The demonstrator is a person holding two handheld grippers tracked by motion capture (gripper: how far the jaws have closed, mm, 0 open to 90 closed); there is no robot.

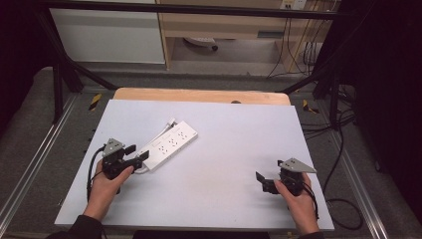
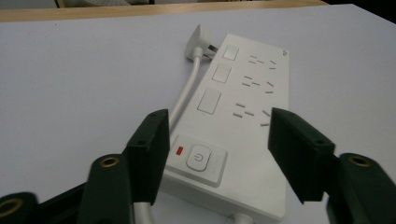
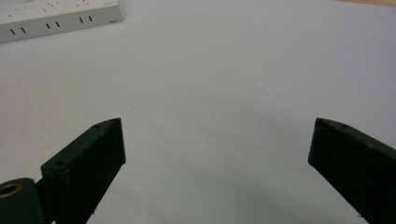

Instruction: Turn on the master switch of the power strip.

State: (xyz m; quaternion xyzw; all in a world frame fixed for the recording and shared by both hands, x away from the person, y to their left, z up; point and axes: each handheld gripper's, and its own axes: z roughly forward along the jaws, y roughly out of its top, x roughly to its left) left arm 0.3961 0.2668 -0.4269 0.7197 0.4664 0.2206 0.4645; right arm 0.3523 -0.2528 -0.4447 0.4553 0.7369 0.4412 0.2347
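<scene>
Power symbol on power strip (image 2: 233, 135) button (image 2: 197, 159); no legible text.

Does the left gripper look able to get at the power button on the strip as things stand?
Probably yes. The left gripper is open, its jaws either side of the button end of the power strip. The power button lies bare between them; the white cable runs alongside, not across it.
</scene>
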